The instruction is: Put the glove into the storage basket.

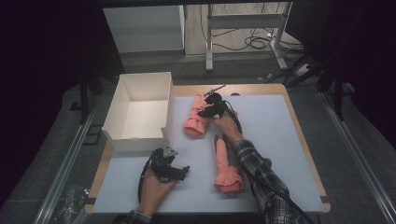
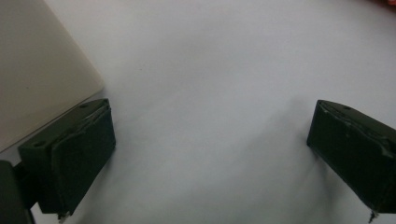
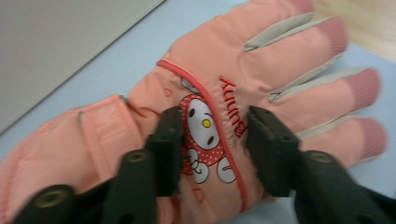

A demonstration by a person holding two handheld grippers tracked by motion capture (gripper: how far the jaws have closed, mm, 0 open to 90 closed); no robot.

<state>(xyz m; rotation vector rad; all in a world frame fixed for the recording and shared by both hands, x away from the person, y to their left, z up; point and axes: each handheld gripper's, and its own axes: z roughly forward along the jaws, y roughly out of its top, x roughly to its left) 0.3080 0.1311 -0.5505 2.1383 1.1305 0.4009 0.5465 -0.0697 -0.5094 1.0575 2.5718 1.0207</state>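
Pink padded fabric marks the near glove, lying on the white counter beside the plaid sleeve. To its left, the left gripper rests low with fingers spread over bare counter. Farther off, the right gripper has its fingers pinching the far glove at the cartoon patch, beside the white box.

The high view looks forward and down over the whole tabletop; each claw camera sits close (the right's nearly touching the pink glove).
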